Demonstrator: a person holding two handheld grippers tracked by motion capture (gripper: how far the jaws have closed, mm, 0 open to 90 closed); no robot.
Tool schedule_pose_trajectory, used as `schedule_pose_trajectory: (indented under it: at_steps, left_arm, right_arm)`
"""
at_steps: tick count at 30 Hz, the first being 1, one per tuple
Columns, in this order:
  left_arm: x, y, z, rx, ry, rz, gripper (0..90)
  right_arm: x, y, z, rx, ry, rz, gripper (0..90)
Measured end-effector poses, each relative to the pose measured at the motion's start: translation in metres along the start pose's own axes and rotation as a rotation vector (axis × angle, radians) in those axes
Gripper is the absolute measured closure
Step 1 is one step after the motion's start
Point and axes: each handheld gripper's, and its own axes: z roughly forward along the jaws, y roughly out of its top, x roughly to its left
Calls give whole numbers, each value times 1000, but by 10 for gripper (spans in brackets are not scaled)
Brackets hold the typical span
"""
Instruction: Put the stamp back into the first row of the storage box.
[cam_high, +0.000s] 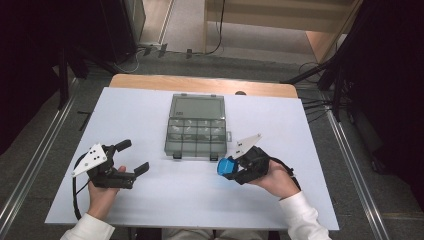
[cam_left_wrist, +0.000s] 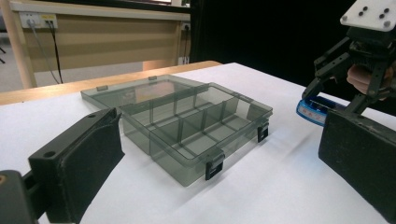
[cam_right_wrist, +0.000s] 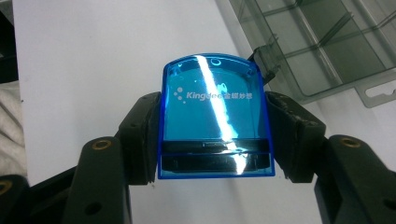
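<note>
A smoky transparent compartment box lies open in the middle of the white table, lid flat behind it; its compartments look empty. My right gripper is shut on a small blue transparent case with white lettering, held just above the table near the box's front right corner. The same blue case appears far right in the left gripper view. My left gripper stands open at the front left, nothing between its jaws, aimed toward the box.
The white board rests on a wooden table whose edge shows at the back. Black frames and cables stand on the floor to both sides. Bare white surface lies in front of the box, between the two hands.
</note>
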Motion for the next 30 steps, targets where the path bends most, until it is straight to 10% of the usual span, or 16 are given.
schedule_pose_trajectory:
  at_steps: [30]
  left_arm:
    - [0, 0, 0, -3, -4, -3, 0]
  right_arm:
    - [-58, 73, -4, 89, 82, -19, 423]
